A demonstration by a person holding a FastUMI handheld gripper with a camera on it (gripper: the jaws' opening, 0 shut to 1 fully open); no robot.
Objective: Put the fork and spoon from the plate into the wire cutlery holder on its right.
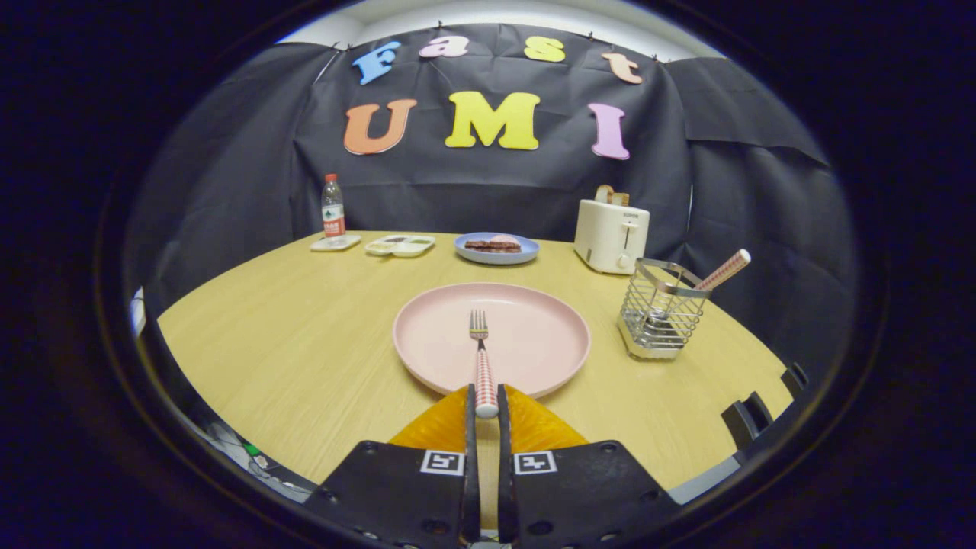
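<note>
One fork left, low in the middle, tines over the pink plate. Gripper closed tight on its handle end. Looks light, stiff, slippery; best held mid-handle. Spoon already in the wire holder, right side.

The gripper is held level, pointing straight ahead, its two fingers drawn nearly together and pressing from both sides on the end of a red-and-white checked fork handle.
</note>
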